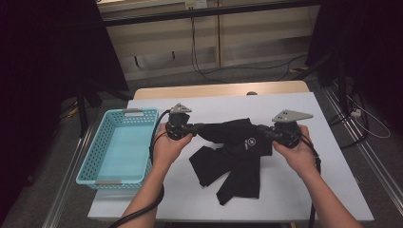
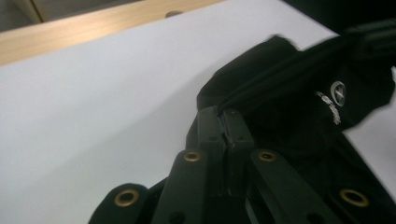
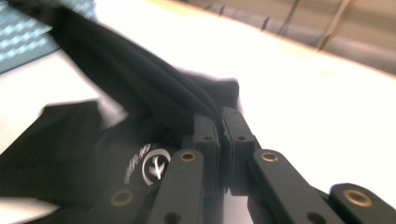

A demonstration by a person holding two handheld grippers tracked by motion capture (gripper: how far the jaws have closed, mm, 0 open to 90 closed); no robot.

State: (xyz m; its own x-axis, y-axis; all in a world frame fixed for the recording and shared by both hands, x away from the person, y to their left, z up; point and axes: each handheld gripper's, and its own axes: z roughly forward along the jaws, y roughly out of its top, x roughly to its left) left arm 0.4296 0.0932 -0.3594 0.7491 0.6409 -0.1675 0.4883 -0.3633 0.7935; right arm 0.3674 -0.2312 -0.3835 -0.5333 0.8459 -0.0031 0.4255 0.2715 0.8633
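A black garment (image 1: 235,152) with a small white logo (image 1: 250,141) lies on the white table (image 1: 294,185), its top edge lifted and stretched between both grippers. My left gripper (image 1: 198,127) is shut on the garment's left end, the cloth (image 2: 280,93) pinched between its jaws (image 2: 224,114). My right gripper (image 1: 260,129) is shut on the right end, where the cloth (image 3: 154,88) runs taut from its jaws (image 3: 220,116). The lower legs or sleeves of the garment hang down onto the table toward the front.
A light blue perforated basket (image 1: 90,164) stands at the table's left edge, with nothing in it. A wooden strip (image 1: 218,89) runs along the table's far edge. Cables lie on the floor behind.
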